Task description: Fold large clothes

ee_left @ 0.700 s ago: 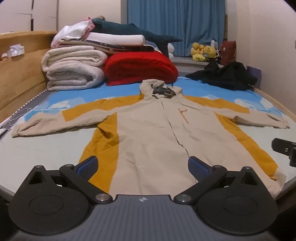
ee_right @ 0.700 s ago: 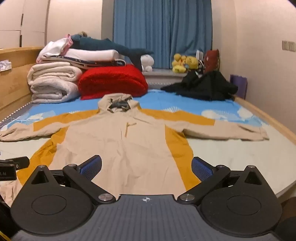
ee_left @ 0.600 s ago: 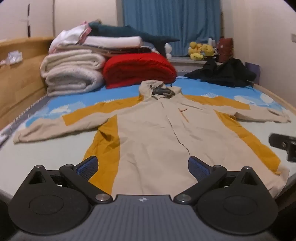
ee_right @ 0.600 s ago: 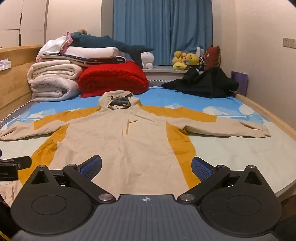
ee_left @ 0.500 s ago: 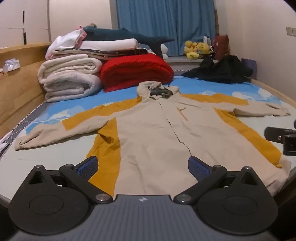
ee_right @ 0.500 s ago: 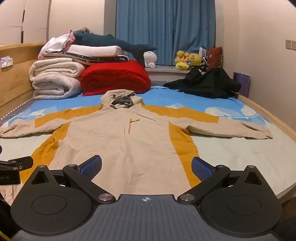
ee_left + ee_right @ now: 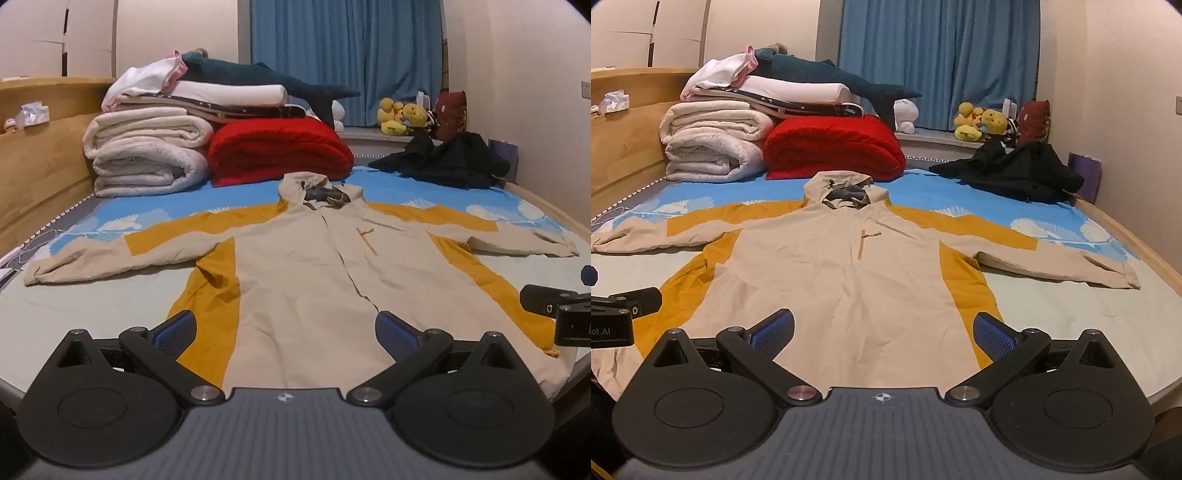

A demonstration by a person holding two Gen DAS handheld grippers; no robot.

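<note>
**Both grippers wide open over the hem of a spread jacket**

The left gripper [image 7: 284, 332] has its jaws spread as wide as they go, with nothing between the blue pads [image 7: 175, 330]. Past and below the gap lies the lower front of the jacket [image 7: 303, 280], beige with mustard side panels. The left pad sits over the mustard panel on that side; the other pad sits over beige cloth just beside the front closure, which runs away from the jaws toward the hood [image 7: 317, 188]. No pad visibly touches the cloth.

The right gripper [image 7: 882, 332] is likewise fully open and holds nothing. Its gap frames the beige front of the same jacket [image 7: 849, 280]; its right-hand pad is over the mustard stripe, its left-hand pad over beige. The left gripper's body pokes in at that view's left edge, so the two tools sit side by side at the hem.

Farther out, the sleeves stretch flat to either side, and the whole garment lies face up on the bed [image 7: 1052, 306]. Beyond the hood sit a red blanket [image 7: 277, 151], a stack of white bedding [image 7: 144, 158] with a plush shark [image 7: 266, 79] on top, and a dark heap of clothes [image 7: 1012, 173] well off to the right. Blue curtains [image 7: 938, 59] hang at the back.
</note>
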